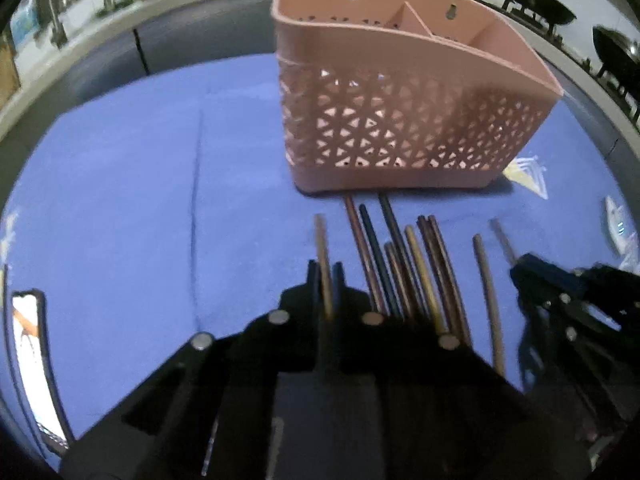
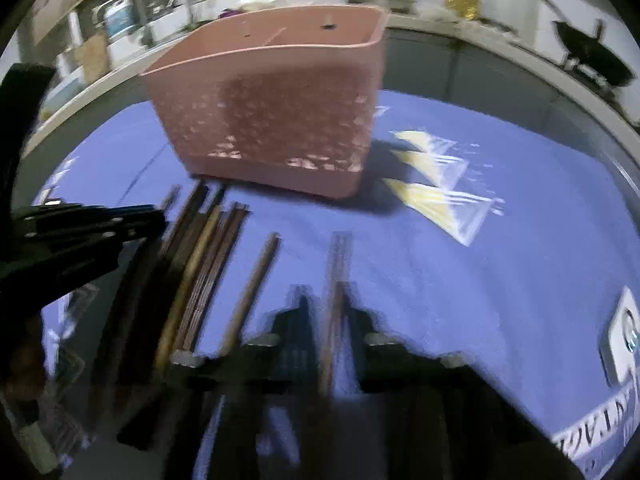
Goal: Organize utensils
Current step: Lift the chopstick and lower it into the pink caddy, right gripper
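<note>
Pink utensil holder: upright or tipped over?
Upright. The pink utensil holder stands on its base on the blue cloth, open top up, compartments visible.

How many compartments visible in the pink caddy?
3 in the pink caddy, seen from the left wrist view: left, middle, right, split by two dividers. The right wrist view is too blurred to confirm.

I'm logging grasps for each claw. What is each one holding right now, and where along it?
Left claw is closed on a light brown chopstick, tip protruding. Right claw straddles a reddish chopstick; grip unclear.
</note>
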A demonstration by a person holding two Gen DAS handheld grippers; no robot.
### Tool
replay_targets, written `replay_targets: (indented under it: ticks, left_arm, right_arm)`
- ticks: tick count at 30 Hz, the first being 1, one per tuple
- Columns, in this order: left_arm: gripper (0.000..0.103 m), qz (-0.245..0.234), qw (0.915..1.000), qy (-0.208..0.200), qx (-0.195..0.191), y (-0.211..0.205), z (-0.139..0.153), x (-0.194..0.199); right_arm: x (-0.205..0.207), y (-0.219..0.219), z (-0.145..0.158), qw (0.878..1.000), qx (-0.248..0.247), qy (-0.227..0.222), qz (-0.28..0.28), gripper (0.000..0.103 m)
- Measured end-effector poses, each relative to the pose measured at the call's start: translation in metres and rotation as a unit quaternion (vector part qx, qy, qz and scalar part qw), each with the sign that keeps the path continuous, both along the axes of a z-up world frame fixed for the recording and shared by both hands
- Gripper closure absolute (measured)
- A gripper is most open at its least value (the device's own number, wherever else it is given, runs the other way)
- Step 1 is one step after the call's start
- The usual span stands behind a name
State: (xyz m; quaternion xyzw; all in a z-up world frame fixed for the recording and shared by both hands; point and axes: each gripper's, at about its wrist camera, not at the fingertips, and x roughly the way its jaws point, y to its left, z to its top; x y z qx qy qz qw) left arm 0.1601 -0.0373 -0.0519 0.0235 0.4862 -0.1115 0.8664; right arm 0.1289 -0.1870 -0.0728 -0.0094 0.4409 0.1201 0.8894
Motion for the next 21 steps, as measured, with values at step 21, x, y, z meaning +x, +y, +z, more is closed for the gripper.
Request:
replay_targets:
  ticks: [21]
  left_arm:
    - [0.099,-0.071,0.9441,-0.289,-0.142,0.060,0.259,-0.068]
  right_arm:
    - [-0.037,0.012,0.250,0.947,0.153,-0.273,0.075,0.097]
